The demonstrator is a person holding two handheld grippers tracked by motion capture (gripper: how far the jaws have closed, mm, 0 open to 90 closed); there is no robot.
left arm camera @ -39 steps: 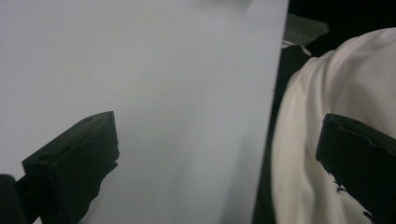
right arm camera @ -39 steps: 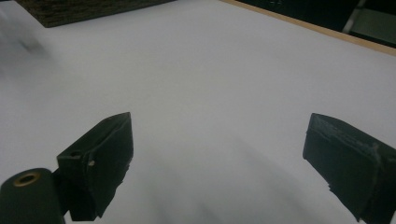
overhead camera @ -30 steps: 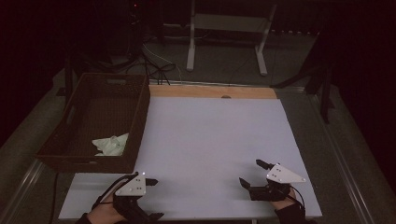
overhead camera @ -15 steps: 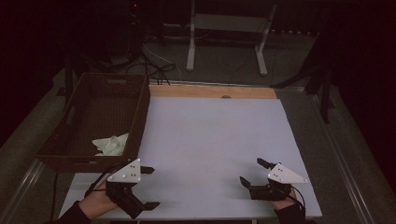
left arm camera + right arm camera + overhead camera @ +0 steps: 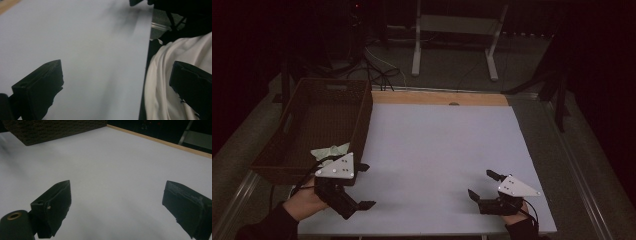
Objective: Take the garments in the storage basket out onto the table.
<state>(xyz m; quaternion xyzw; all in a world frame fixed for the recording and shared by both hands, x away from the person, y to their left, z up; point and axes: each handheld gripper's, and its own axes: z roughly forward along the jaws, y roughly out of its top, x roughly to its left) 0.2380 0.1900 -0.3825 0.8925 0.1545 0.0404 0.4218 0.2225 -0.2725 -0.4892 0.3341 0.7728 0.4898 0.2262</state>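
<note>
My left gripper gapes wide and empty, pale cloth in the basket just beyond it; my right gripper equally wide, empty

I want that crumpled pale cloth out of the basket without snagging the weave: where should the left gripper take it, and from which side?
Probably from above. The cloth lies low in the near end of the basket, whose tall woven walls block a sideways reach. Pinch a raised fold on top. The left gripper is close by, open.
</note>
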